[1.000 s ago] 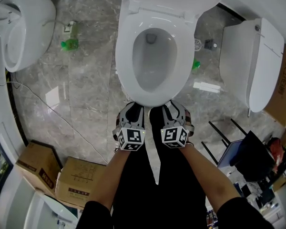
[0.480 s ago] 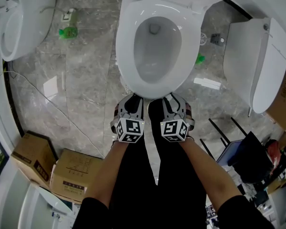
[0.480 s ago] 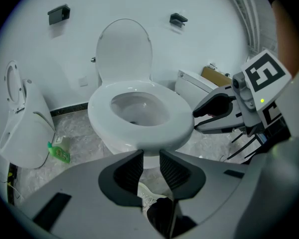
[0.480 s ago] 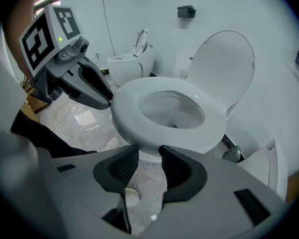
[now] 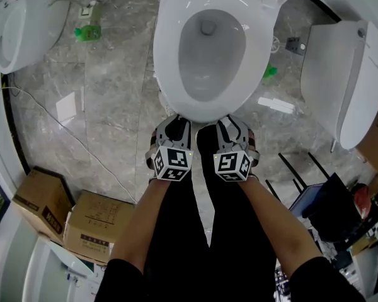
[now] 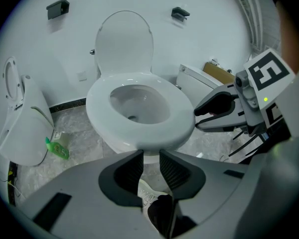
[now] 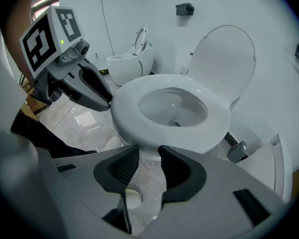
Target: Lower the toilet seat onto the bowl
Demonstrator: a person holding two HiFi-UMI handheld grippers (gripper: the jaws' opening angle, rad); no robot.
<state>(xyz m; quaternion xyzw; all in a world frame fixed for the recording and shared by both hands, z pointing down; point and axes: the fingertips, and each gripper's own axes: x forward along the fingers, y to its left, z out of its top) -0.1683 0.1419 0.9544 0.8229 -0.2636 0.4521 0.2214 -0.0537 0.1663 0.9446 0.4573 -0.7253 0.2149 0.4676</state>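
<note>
**Task item.** The toilet seat [image 5: 167, 61] lies flat on the bowl [image 6: 122, 146], directly ahead of both tongs. Its front edge is just beyond their tips and slightly above them. Neither gripper view shows a gap between the ring and the rim. The lid [image 6: 124, 44] stands upright behind the seat, on the side farthest from the tongs, and leans back toward the wall.

**Left tongs** [image 6: 150, 166]. The jaws stand apart with a narrow gap and nothing is gripped. Only the floor [image 5: 113, 106] and a pale shoe [image 6: 148, 195] show through the gap. The tips are near the seat's front edge but do not touch it.

**Right tongs** [image 7: 148, 166]. Same condition: jaws parted and empty, with bare floor visible between them. They are level with the left tongs and close beside them.

**Assessment of placement.**
- Both tongs point steeply down in front of the bowl, side by side. This fits a two-handed hold on the front of the seat that is now released.
- With the seat flat and neither tool bearing on it, the lowering is judged complete.
- The upright lid is outside the task as worded.

**Surroundings.** A green bottle [image 5: 87, 33] lies on the floor far ahead and to the left of the left tongs. Cardboard boxes [image 5: 91, 231] sit behind and to the left. Neither is near the working area.
</note>
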